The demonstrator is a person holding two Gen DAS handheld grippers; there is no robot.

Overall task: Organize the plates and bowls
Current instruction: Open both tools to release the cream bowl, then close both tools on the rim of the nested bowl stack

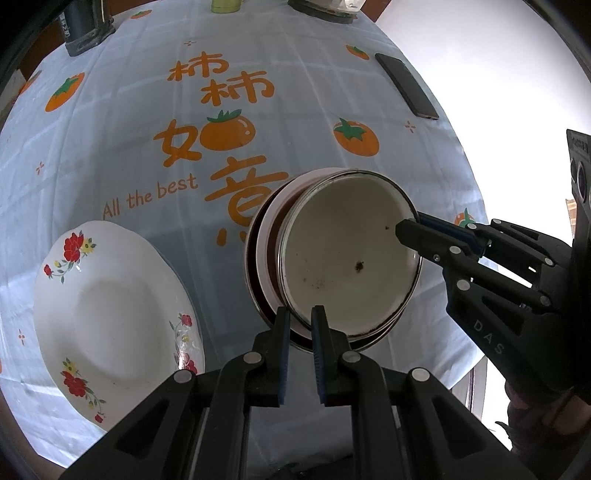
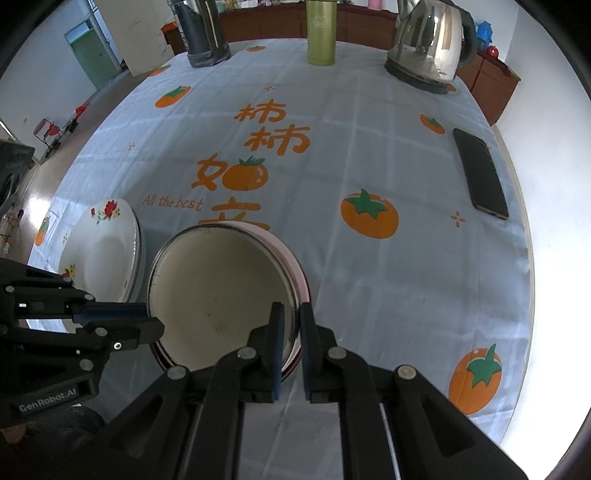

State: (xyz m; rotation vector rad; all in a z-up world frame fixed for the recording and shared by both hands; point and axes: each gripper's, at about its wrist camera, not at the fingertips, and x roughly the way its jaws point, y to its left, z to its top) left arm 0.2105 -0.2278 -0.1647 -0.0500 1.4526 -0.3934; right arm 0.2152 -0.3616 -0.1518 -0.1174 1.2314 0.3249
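the bowl [image 1: 347, 254] sits between my two grippers, and both are clenched on its rim: my left gripper [image 1: 300, 325] pinches the near edge, one pad inside and one outside, and my right gripper [image 2: 291, 325] bites the rim on its side, which in the left view shows as black fingers [image 1: 410, 230] reaching in over the far right edge. the bowl is cream inside with a dark rim and a few specks on its floor.

just under and around it, touching, i see a pinkish rim and a darker one, so it appears nested in a stack [image 1: 264, 258] of other bowls. whether it is fully seated or held a little high i cannot tell.

further out, to the left of my jaws, lies the plate [image 1: 110, 314] with red flowers; the right view hints at a second rim beneath it, so that may be a small pile too.

beyond are the cloth [image 2: 369, 280], a phone [image 2: 480, 173], a kettle [image 2: 428, 44] and a green cup [image 2: 321, 33].

my judgement: bowls are gathered in one spot, plates in another, and no loose dishes show. what seems left is letting go and drawing back.
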